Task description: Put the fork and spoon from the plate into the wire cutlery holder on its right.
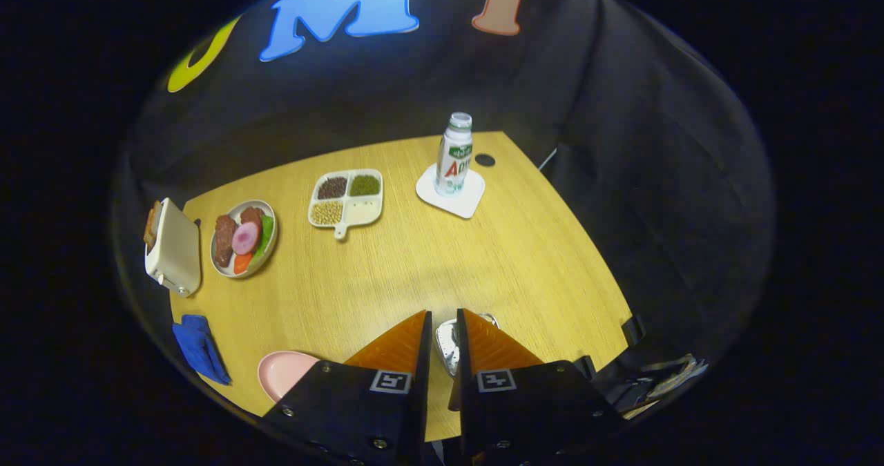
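My gripper (pixel 443 331) hangs high over the near edge of the wooden table (pixel 428 259). Its fingers stand close together with only a narrow slit between them. In that slit, and just past the right finger, a silvery metal thing with small holes (pixel 447 347) shows below; it looks like the cutlery holder. I cannot tell whether a fork or spoon is held in the slit. A pink plate (pixel 283 373) lies just left of the left finger, partly hidden by it. No cutlery shows on its visible part.
Farther back stand a white bottle (pixel 454 154) on a white coaster (pixel 452 197), a four-part dish of grains (pixel 345 198), a plate of food (pixel 243 238) and a toaster (pixel 173 248). A blue cloth (pixel 199 347) lies at the near left edge.
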`<state>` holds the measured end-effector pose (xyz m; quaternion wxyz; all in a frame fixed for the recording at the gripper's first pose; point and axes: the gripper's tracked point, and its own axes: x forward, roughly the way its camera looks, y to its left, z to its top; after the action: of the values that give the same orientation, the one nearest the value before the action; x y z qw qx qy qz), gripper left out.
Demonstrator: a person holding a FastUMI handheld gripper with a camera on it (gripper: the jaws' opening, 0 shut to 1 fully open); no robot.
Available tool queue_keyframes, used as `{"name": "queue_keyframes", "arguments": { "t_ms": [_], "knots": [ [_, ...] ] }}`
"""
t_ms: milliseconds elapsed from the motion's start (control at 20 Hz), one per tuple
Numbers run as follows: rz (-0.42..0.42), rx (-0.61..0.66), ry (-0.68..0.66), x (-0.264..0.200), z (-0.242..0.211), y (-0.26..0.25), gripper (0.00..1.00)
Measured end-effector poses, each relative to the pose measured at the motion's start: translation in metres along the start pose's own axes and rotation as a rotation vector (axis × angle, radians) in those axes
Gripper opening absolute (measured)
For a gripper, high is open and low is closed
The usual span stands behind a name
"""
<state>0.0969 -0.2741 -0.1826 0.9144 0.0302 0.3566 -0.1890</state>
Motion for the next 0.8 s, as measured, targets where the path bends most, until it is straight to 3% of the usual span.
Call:
{"name": "queue_keyframes", "arguments": {
  "t_ms": [200,450,800],
  "knots": [
    [0.044,-0.011,-0.325,-0.052,0.064,0.024,0.2],
    [0.083,0.012,-0.587,-0.119,0.115,0.052,0.2],
    [0.129,-0.022,-0.714,-0.182,0.113,0.101,0.2]
  ]
}}
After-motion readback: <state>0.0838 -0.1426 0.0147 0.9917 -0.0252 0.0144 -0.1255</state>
